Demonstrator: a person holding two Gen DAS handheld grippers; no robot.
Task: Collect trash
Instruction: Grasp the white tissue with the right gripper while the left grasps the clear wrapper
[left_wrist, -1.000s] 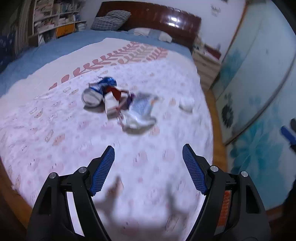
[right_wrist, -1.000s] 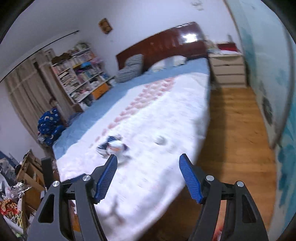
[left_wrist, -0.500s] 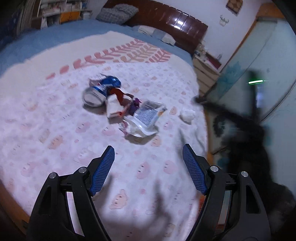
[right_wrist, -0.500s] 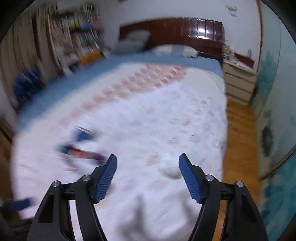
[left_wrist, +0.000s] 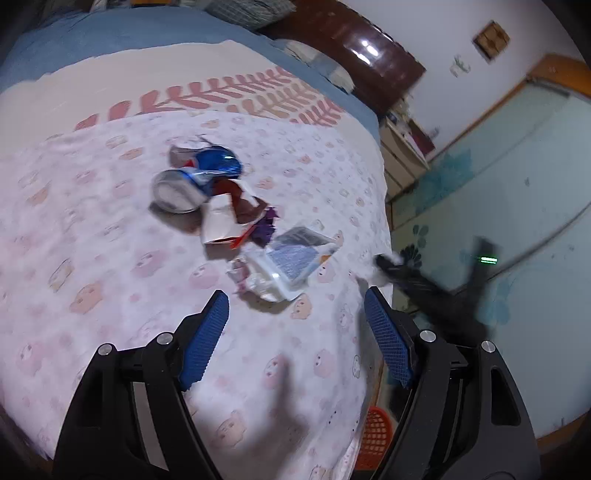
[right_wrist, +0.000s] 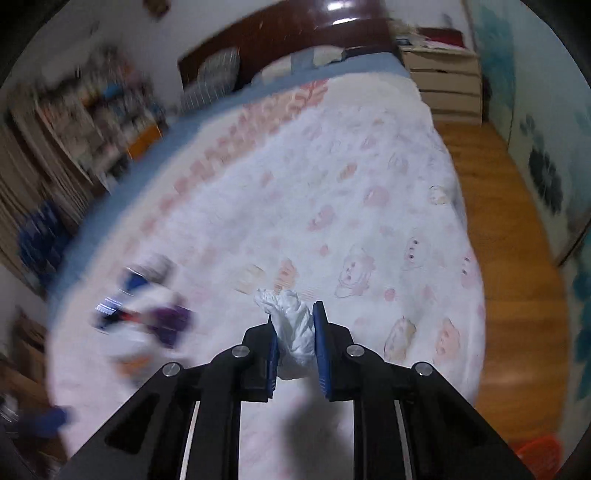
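Observation:
A pile of trash lies on the pink-patterned bedspread (left_wrist: 110, 258): a crushed blue can (left_wrist: 192, 179), a torn white and red carton (left_wrist: 221, 221) and a clear plastic wrapper (left_wrist: 288, 264). My left gripper (left_wrist: 295, 325) is open just short of the wrapper. My right gripper (right_wrist: 295, 325) is shut on a crumpled white tissue (right_wrist: 293, 325) near the bed's right edge. The pile shows blurred at the left of the right wrist view (right_wrist: 147, 317). The right gripper shows as a dark blur in the left wrist view (left_wrist: 424, 284).
An orange basket (left_wrist: 373, 439) stands on the floor below the bed's near corner; it also shows in the right wrist view (right_wrist: 539, 458). A wooden floor (right_wrist: 517, 258) and a painted wardrobe (right_wrist: 546, 129) lie to the right. A nightstand (right_wrist: 443, 85) and headboard (right_wrist: 295, 33) are at the far end.
My right gripper has moved in over the tissue and shut on it. My left gripper has moved closer to the trash pile and stays open.

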